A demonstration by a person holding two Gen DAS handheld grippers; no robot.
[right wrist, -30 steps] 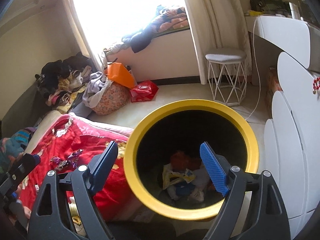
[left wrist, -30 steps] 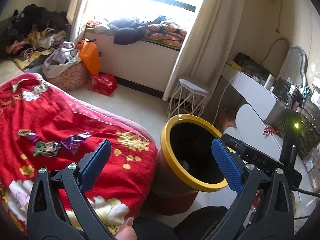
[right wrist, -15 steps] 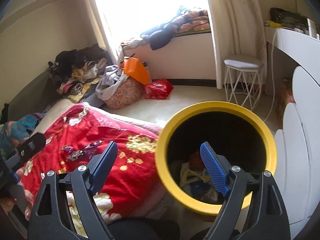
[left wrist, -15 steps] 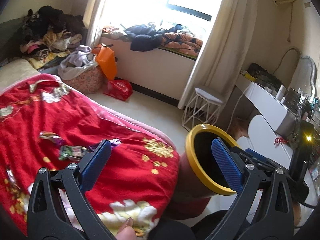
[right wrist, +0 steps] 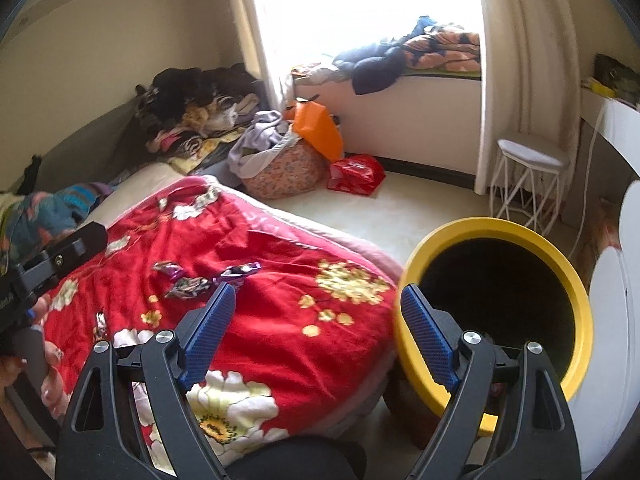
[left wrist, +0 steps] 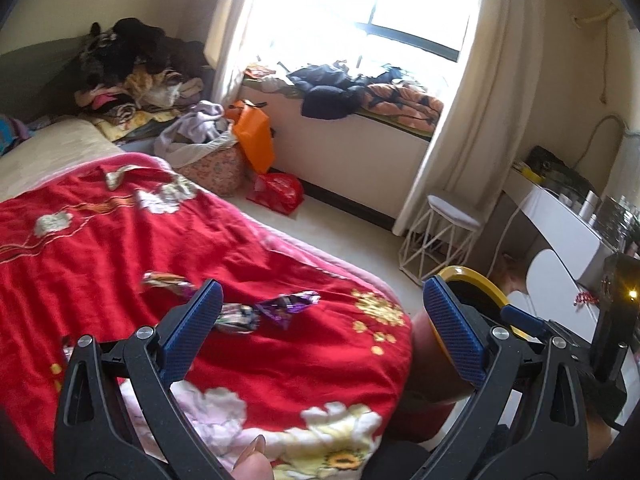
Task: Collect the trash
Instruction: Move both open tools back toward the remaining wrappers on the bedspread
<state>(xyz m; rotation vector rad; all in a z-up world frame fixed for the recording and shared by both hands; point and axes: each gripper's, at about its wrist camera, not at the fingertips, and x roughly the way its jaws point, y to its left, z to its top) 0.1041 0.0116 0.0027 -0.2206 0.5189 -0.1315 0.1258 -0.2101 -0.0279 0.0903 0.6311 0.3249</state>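
We hold both grippers, left (left wrist: 320,320) and right (right wrist: 316,326), with jaws spread and empty over the red floral quilt (right wrist: 256,312), where crinkled foil candy wrappers (left wrist: 280,306) lie; the yellow-rimmed round bin (right wrist: 576,280) stands beside the bed.

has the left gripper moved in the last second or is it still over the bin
Yes. The left gripper has swung left, off the yellow-rimmed bin and over the red blanket.
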